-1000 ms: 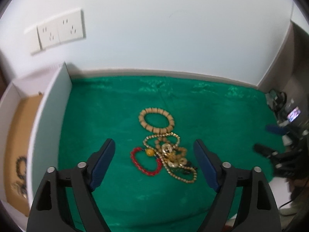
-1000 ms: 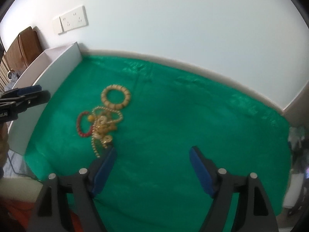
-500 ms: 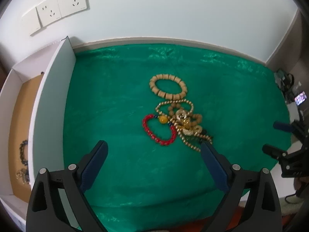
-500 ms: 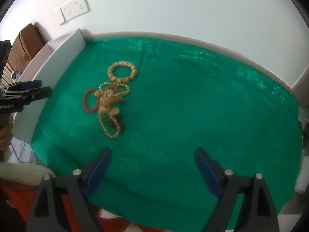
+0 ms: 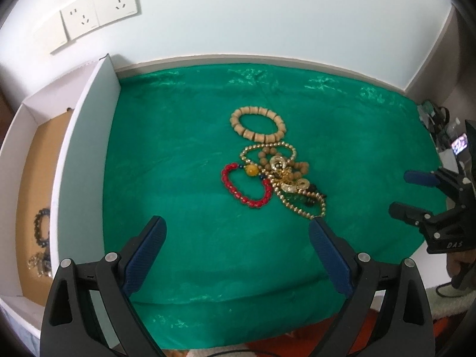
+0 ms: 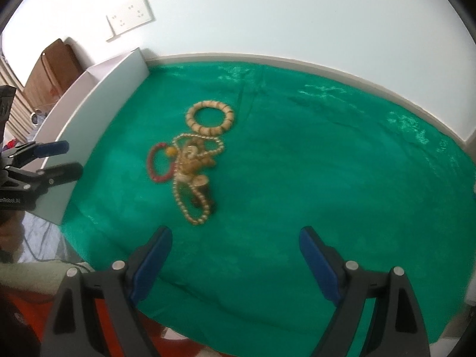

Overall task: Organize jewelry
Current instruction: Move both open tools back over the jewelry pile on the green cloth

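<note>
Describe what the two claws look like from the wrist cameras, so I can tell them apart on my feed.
Both look alike. The left claw has black triangular arms with cut-outs, silver pivot pins and ribbed blue pads. The right claw is the same build. Seen from the side, the right one's body carries white lettering "DAS"; the left one's lettering is partly cut off. No sleeve is clearly visible.

A tangle of bracelets (image 6: 190, 166) lies on a green cloth (image 6: 312, 178) covering the desk, a wooden bead bracelet (image 6: 210, 118) just beyond it. The right tongs (image 6: 235, 242), jaws spread wide after opening, hover empty over the cloth's near edge. The left tongs (image 6: 64, 159) enter at left beside a white box (image 6: 98, 95).
</note>
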`<state>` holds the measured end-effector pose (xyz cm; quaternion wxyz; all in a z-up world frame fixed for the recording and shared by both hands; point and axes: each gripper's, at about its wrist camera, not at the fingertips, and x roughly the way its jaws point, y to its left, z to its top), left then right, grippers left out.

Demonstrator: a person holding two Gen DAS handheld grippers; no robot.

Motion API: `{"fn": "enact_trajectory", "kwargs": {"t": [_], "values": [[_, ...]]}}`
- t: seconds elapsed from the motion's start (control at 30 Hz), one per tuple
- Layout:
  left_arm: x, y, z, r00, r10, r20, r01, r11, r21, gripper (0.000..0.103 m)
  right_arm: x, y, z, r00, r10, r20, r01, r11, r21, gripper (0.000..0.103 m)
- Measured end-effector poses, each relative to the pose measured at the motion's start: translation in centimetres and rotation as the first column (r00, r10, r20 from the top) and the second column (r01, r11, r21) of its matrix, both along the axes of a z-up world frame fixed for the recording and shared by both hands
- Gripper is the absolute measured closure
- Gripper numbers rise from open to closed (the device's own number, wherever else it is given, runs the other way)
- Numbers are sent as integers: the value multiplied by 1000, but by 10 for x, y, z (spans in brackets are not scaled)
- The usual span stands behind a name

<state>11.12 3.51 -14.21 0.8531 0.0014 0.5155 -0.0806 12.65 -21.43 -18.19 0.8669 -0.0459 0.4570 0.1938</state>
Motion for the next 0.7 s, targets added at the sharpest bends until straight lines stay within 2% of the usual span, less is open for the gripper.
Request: {"fn": "enact_trajectory", "kwargs": {"t": [0.23,0.5,0.57,0.63,0.7], "values": [[-2,12,3,999,42,9,-42,999,2,6,6,14,1,999,46,2,-46,999,26,14],[-2,18,-4,998,63,-14,-62,998,26,6,17,15,-4,999,41,-34,-38,995,91,17],[-2,20,-4,998,66,-17,-65,997,28,6,20,14,-7,998,35,-43,-30,994,104,22],[-1,23,-5,997,70,-19,-69,997,30,6,24,13,-11,998,29,-60,-21,992,122,32],[1,25,-6,997,75,-24,-74,997,27,6,27,11,-14,997,18,-79,-7,990,143,34]]}}
